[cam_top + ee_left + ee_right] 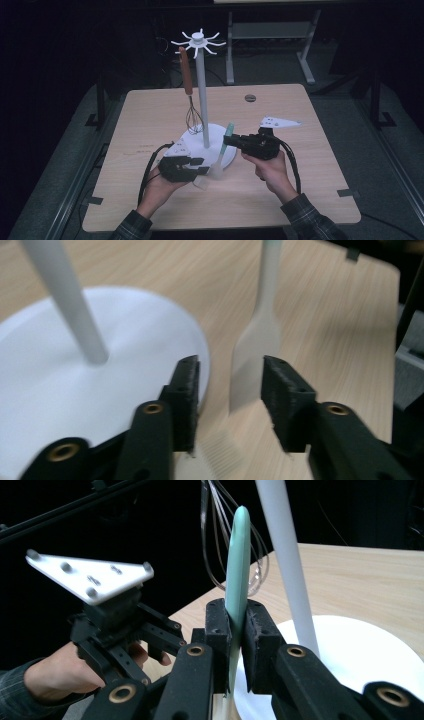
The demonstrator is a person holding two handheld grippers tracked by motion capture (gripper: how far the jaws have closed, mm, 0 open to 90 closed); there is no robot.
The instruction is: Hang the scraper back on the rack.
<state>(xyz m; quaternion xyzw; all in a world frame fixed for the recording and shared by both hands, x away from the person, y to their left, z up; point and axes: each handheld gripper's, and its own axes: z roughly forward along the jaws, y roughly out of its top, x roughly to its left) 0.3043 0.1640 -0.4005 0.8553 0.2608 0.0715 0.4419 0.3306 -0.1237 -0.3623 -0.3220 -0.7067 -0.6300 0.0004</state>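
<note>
Your right gripper [235,630] has its jaws clamped on the spatula [222,152] at the green handle; the pale blade hangs down w/ its tip near the stand [220,132] base, at the near-right edge. Left gripper [230,390] jaws are wide, either side of the blade, not touching. I judge a handover or re-grip is in hand; next you need to close the left on the blade. Both hands sit low over the worktop [310,170]. The whisk [192,107] hangs at the far left.

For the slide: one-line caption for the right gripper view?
Right tongs clamp the green spatula handle beside the white rack pole, whisk hanging behind.
</note>
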